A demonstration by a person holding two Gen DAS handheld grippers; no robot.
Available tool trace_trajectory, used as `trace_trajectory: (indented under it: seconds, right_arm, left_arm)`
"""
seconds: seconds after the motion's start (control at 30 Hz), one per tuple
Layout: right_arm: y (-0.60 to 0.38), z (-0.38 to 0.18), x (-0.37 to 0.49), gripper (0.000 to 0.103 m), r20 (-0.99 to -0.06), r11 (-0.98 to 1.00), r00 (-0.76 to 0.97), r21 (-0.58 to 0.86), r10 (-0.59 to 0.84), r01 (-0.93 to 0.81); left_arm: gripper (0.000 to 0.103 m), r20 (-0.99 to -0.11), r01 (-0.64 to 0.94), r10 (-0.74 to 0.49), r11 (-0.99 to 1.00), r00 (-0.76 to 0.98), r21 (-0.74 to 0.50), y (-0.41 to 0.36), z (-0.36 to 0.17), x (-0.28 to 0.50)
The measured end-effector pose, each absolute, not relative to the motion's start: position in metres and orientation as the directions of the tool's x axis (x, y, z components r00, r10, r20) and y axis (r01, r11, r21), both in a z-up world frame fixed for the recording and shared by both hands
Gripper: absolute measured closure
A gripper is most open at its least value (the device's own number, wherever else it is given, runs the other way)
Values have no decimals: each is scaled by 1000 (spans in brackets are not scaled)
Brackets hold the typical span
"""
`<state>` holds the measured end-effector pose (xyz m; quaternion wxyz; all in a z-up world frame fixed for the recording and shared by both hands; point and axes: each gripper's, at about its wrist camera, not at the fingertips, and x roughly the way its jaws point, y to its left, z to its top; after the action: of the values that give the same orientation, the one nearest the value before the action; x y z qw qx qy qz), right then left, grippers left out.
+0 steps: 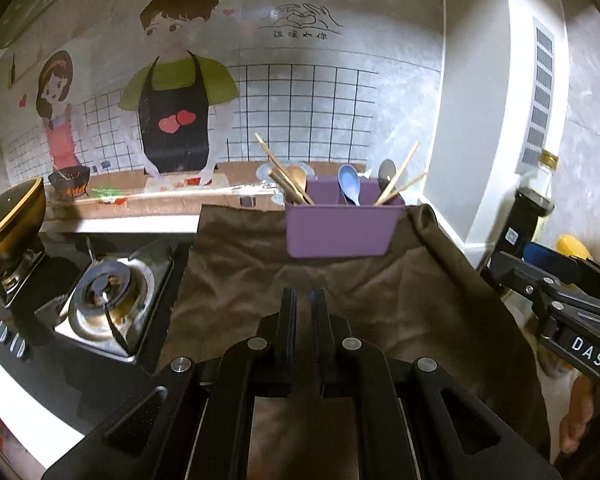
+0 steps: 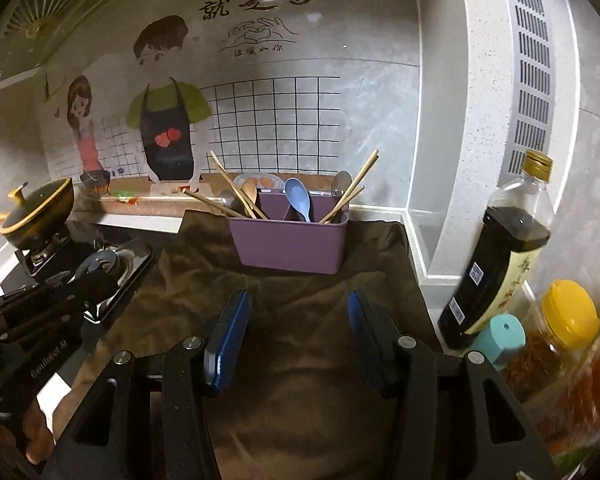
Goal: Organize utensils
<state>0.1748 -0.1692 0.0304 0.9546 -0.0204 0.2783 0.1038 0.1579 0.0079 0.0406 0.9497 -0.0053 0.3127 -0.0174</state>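
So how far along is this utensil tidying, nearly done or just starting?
It looks nearly done. The purple caddy on the brown cloth already holds chopsticks, a blue spoon and a metal spoon. Nothing is in hand: the left gripper is shut and empty, the right gripper open and empty. No loose utensils show on the cloth, so little seems left.
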Motion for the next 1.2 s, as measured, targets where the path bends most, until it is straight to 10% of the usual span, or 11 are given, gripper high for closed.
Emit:
trace_trajectory:
  seconds: [1.2]
  right_arm:
    - [-179, 11, 154, 54, -535, 987, 833, 7, 138, -159]
  left_arm:
    - [94, -601, 46, -49, 999, 797, -21, -10, 32, 143]
